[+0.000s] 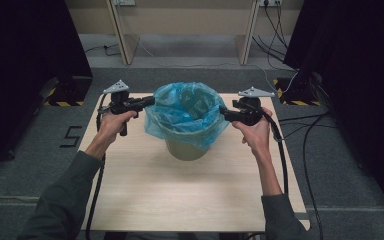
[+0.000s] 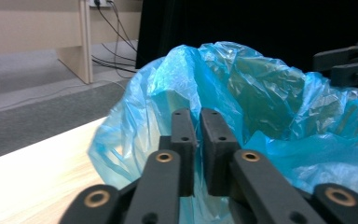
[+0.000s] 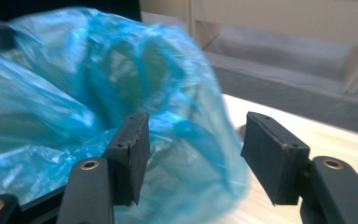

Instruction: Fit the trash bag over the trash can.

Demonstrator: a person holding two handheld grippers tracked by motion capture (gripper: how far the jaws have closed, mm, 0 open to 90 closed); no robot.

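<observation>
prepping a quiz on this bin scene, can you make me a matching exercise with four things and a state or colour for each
Things:
1. left tool
2. right tool
3. bag
4. table

States or colours:
a. light wood
b. jaws apart, blue plastic between them but not pinched
c. translucent blue, draped over the rim of a bin
d. jaws nearly together on a fold of blue plastic

Right pairs: 1-d, 2-b, 3-c, 4-a
</observation>
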